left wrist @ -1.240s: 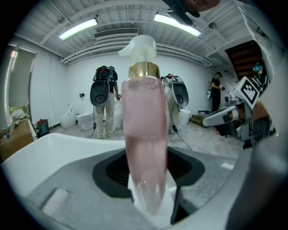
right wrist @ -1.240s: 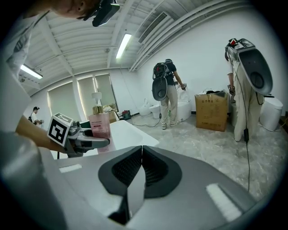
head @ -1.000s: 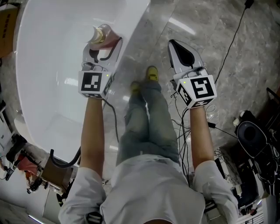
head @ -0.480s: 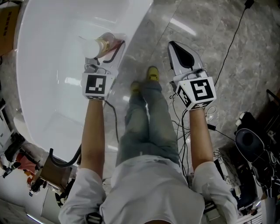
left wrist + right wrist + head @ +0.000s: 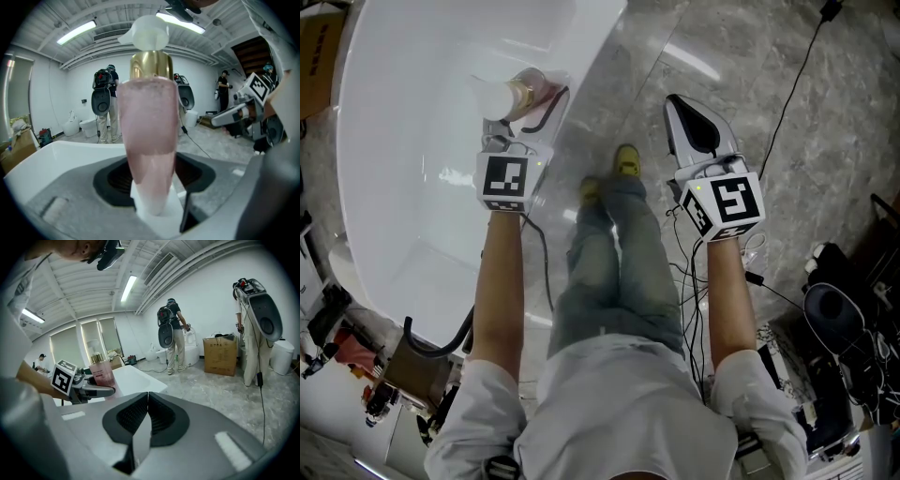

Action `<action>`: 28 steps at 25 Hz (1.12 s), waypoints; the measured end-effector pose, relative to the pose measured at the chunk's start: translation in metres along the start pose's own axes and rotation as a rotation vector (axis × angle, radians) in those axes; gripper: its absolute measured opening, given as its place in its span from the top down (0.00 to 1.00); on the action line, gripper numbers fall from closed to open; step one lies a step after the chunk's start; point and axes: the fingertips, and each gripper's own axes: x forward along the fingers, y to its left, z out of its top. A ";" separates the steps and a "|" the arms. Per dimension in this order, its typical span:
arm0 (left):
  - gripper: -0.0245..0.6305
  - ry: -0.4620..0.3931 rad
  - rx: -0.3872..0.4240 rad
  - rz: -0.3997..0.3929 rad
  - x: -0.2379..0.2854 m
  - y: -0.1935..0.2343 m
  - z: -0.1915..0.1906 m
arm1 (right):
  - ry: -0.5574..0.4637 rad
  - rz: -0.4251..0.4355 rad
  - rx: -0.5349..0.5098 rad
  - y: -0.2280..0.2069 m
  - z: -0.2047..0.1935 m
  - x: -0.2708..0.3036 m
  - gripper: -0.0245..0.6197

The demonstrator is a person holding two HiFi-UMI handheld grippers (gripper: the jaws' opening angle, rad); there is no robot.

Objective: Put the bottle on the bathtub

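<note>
—On the bathtub [image 5: 403,187] rim, by the edge nearest the floor [image 5: 750,94], is the bottle [image 5: 525,89] down yet?

—It looks so. The pink bottle stands upright with its base on the white rim, between the jaws of the left hand-held gripper [image 5: 528,105]. Those jaws have just been opening. The pads now seem to stand a little off its sides, spread rather than pinching.

—So what makes the release clean?

—I'd open wider before drawing back. Then I'd pull straight back along the jaws, level, with no roll. A pad brushing a tall, narrow bottle near that edge could tip it into the tub or off onto the floor.

—And the right hand-held gripper [image 5: 692,117]?

—Pressed together with nothing in it, held over the floor, well apart from the tub. Best left where it is.
</note>
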 end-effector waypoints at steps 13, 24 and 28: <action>0.40 -0.036 -0.046 0.026 -0.018 0.001 0.015 | -0.029 -0.012 -0.009 0.003 0.014 -0.011 0.95; 0.38 -0.131 -0.139 0.112 -0.078 0.016 0.059 | -0.050 -0.025 -0.023 0.030 0.053 -0.033 0.95; 0.38 -0.151 -0.153 0.130 -0.095 0.032 0.078 | -0.054 -0.024 -0.028 0.045 0.071 -0.032 0.95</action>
